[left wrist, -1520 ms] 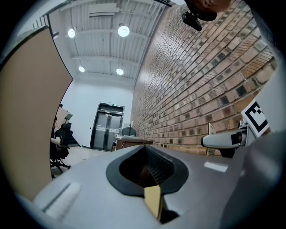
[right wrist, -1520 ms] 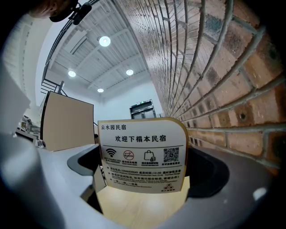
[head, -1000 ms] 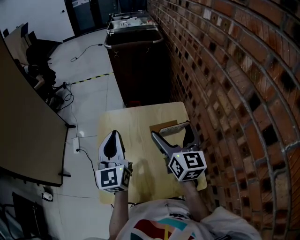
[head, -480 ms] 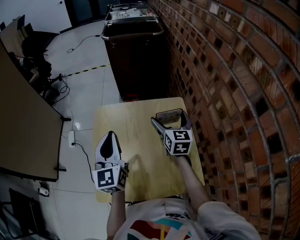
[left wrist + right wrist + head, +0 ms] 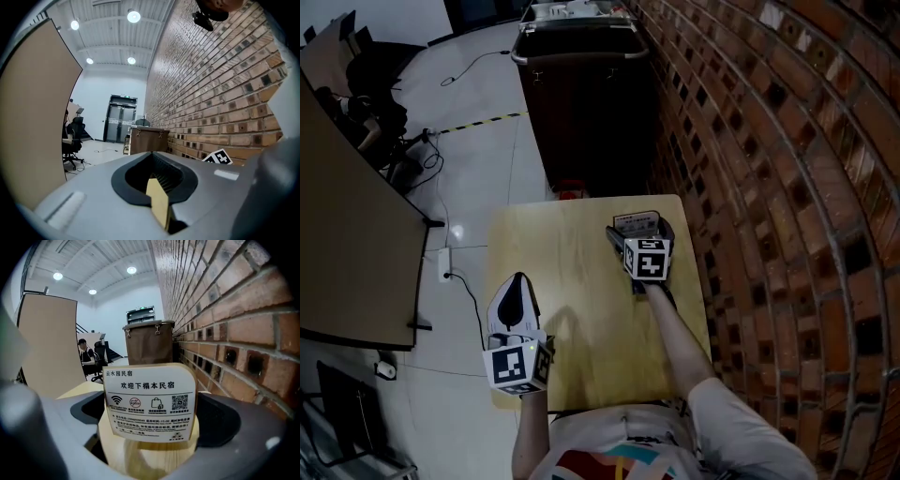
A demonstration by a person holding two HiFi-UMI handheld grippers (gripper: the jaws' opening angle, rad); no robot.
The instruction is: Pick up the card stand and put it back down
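Observation:
The card stand [image 5: 636, 223] is a white printed card upright in a round pale wooden base, near the far right corner of the small wooden table [image 5: 567, 281]. In the right gripper view the card stand [image 5: 149, 404] fills the middle, facing the camera. My right gripper [image 5: 639, 232] is open, with one jaw on each side of the base, and a narrow gap shows at the left jaw. My left gripper [image 5: 517, 279] hovers over the table's near left edge, shut with nothing in it. Its tips [image 5: 153, 157] point toward the far room.
A brick wall [image 5: 769, 187] runs close along the table's right side. A dark wheeled cabinet [image 5: 581, 103] stands just beyond the table's far edge. A tan partition [image 5: 347, 234] and cables on the floor [image 5: 450, 272] lie to the left.
My right gripper has moved forward across the table until its jaws flank the card stand. The left gripper has barely shifted.

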